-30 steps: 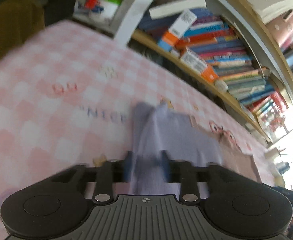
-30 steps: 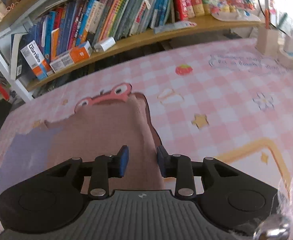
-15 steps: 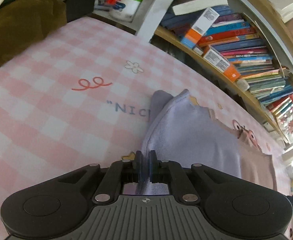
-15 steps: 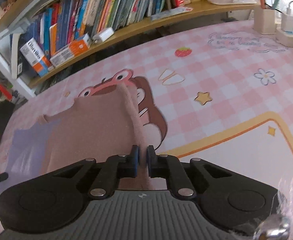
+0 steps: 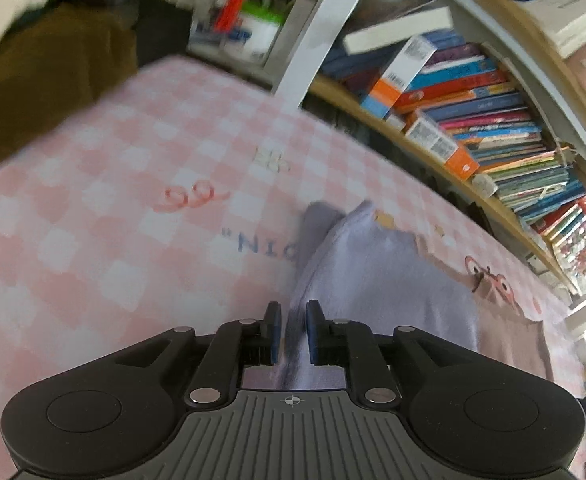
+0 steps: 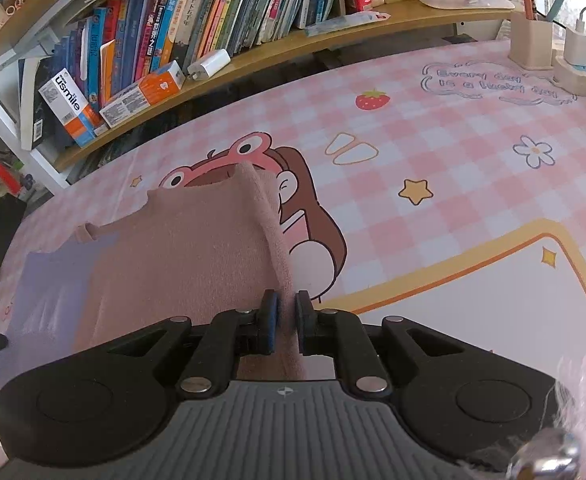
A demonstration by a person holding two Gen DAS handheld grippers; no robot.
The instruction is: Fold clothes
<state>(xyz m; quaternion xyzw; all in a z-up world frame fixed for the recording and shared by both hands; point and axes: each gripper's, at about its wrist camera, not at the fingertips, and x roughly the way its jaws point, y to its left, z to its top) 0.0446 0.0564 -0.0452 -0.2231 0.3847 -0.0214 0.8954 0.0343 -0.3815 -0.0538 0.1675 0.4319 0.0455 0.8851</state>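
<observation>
**Both ends of the cloth pinched, ready for the fold**

You work over a table [image 6: 473,168] covered in a pink checked mat with cartoon prints, and its far edge runs along a low wooden bookshelf [image 6: 253,56] packed with books. That long edge matters: it limits how far you can carry the fabric away from you before it meets the shelf.

The cloth [image 6: 181,248] lies toward the table's left half, stretched between your two tools. It is two-toned, dusty pink at your right-hand end and lilac at your left-hand end [image 5: 381,280]. Between the tools it rests mostly flat on the mat, while each gripped side rises into a ridge running away from the jaws. I judge that you hold both ends raised so the near side can travel as one straight line.

Your right gripper [image 6: 286,312] has its jaws drawn narrow with the pink hem bunched between the blue pads, so it is clamped on the cloth. Your left gripper [image 5: 291,322] shows a slightly wider gap, and the lilac fold passes between its pads; the view is blurred, so I cannot tell whether it grips firmly or sits loose around the fabric. Check that side before you lift, or the fold may skew.
</observation>
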